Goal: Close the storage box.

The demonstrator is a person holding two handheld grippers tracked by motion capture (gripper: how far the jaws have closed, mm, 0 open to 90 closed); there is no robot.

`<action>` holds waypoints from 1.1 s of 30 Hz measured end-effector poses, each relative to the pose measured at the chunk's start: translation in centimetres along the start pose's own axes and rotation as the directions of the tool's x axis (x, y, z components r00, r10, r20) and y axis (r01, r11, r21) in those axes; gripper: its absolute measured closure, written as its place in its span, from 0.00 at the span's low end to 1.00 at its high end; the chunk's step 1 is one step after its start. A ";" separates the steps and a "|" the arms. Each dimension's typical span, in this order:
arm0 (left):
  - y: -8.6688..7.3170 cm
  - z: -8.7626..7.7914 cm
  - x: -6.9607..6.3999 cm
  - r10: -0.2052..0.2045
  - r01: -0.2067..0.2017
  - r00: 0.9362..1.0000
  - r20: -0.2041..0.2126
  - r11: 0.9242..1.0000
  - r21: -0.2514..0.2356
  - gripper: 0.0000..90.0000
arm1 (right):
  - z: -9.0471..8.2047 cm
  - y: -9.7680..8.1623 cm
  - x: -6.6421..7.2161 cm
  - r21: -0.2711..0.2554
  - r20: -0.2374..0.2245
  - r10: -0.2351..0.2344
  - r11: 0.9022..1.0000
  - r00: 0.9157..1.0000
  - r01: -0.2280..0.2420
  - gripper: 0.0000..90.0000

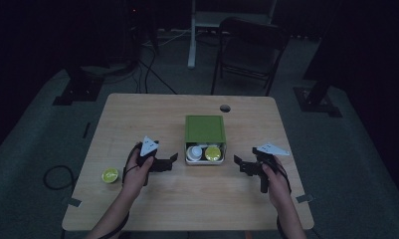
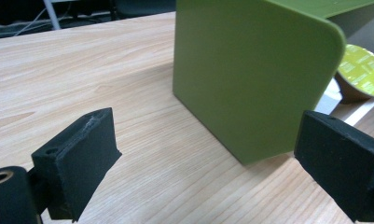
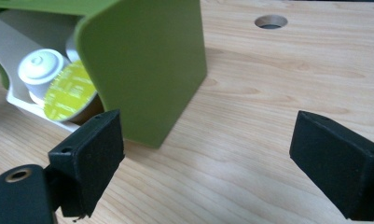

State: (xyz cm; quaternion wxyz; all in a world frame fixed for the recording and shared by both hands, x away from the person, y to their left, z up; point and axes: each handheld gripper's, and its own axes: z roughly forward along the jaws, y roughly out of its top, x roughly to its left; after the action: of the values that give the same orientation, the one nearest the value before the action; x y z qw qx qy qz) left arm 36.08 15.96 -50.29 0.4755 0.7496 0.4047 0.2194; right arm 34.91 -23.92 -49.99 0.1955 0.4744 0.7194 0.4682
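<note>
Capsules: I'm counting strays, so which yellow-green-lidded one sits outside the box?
The yellow-green capsule alone near the table's left edge; the other lies inside the green box.

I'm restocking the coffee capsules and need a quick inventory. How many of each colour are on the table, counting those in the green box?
Yellow-green capsules: 2, one in the green box at, one loose at
White capsules: 1
Total: 3

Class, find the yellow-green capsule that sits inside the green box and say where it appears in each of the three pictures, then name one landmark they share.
High view: the yellow-green capsule sits at centre, in the box's open front, right of the white capsule.
Left gripper view: at the right edge, peeking from behind the box wall.
Right gripper view: upper left, inside the opening.
Shared landmark: the green box.
</note>
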 end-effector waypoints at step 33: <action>-3.7 -2.0 -0.3 -0.090 0.093 0.992 -0.086 0.995 0.030 0.07 | -2.3 -3.1 -3.3 0.019 0.129 0.052 0.998 0.990 -0.055 0.11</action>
State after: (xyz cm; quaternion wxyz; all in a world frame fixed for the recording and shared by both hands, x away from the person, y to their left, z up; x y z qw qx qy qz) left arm 33.00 17.63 -52.64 0.4547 0.7285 0.4619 0.2218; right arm 33.24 -28.22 -52.05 0.2235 0.5247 0.6976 0.4337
